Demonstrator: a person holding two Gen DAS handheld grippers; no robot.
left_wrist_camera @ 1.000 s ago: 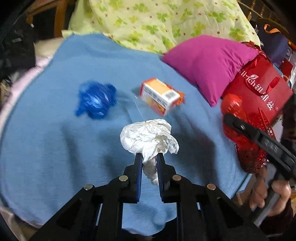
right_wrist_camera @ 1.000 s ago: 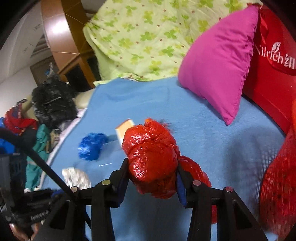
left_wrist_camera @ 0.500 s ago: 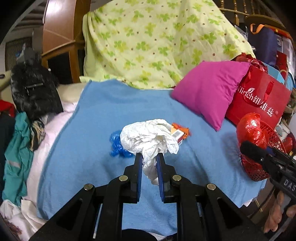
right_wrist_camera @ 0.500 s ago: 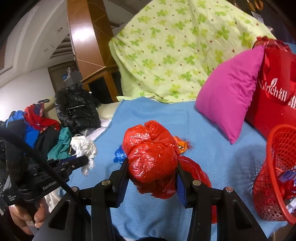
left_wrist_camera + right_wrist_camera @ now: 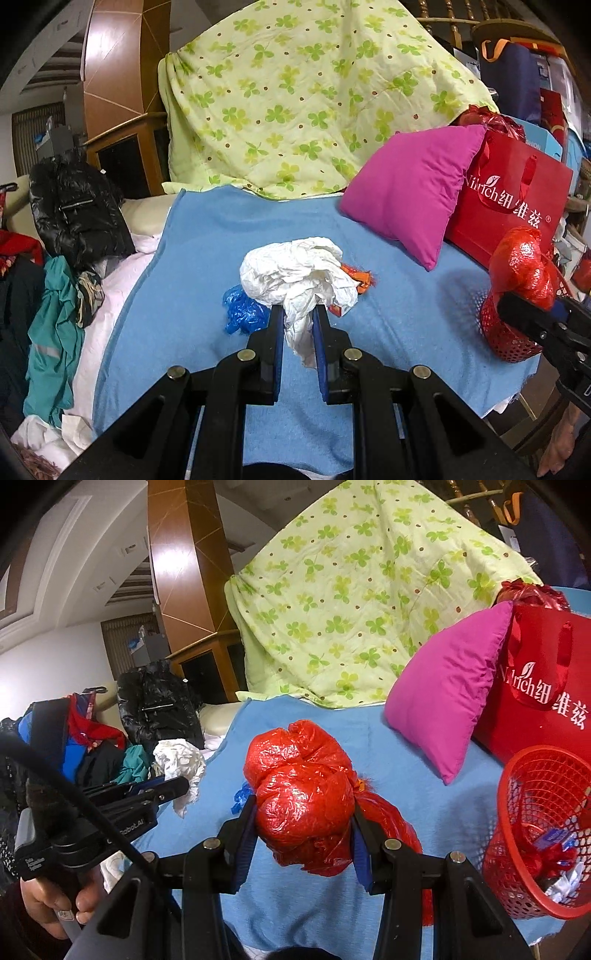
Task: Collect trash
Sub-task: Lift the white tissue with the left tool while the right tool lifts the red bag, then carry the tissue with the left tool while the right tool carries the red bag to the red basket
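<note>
Left gripper: jaws pressed together on the tail of a crumpled white tissue wad, which bulges above the blue-padded fingertips and is held clear of the blue fleece blanket covering the bed. Right gripper: jaws part-spread and pinching a bunched shiny red plastic bag, with loose folds of it trailing below the right-hand finger. Still lying on the blanket, seen past the tissue in the left wrist view: a scrunched blue plastic wrapper and a small orange-and-white carton, the carton partly hidden. A red mesh plastic basket stands at the right edge of the bed, near the red bag; it already contains scraps of wrapper and paper. Behind it lean a magenta cushion and a red paper gift bag with white lettering. A green clover-print quilt is heaped at the head of the bed. A hand grips the left tool's handle.
</note>
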